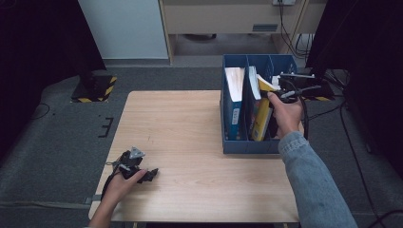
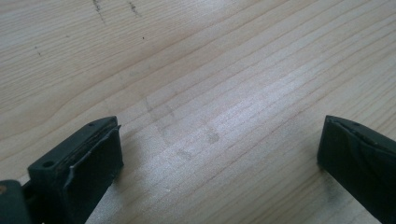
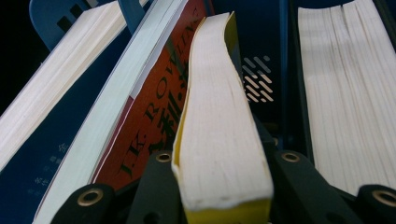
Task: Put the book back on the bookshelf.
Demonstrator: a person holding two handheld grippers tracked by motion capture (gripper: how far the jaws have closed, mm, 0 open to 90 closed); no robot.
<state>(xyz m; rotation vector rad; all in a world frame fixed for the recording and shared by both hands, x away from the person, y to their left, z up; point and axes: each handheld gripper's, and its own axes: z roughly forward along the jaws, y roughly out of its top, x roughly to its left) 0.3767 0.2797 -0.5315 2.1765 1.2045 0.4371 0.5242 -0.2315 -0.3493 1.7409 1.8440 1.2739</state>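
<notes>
Yellow book (image 3: pixel 224 140): stands fore-edge up in the middle compartment of the blue file box (image 1: pixel 247 145), at the right far part of the worktop (image 1: pixel 190 142); its near corner sits between the jaws of the right tool (image 3: pixel 224 186).
Right tool: pinching the yellow book, one jaw on each cover; in the high view the hand (image 1: pixel 285 114) holds it over the box.
Left tool (image 2: pixel 219 158): jaws spread wide, nothing between them, resting low over bare wood at the near left of the worktop.
Neighbours: red-covered book (image 3: pixel 154 116) leans against the yellow one on its left; blue-covered book (image 3: pixel 42 140) beyond that; a thick block of pages (image 3: pixel 345 93) past the divider on the right.
Risk, slip: the grip takes only a corner, so the book's weight may pivot it out of the jaws if it is lifted.
Risk, drag: the red-covered book touches the yellow one, so friction may pull it up or tip it along.
Risk, pages: the page block already bows, so a hard squeeze or crooked pull may crease it.
Risk, box: the box is unheld by the left tool, so a tight pull may shift or tilt it.
Count, books: four that I can tell.
Count, file box: one, three compartments.
Count, tools: two.
</notes>
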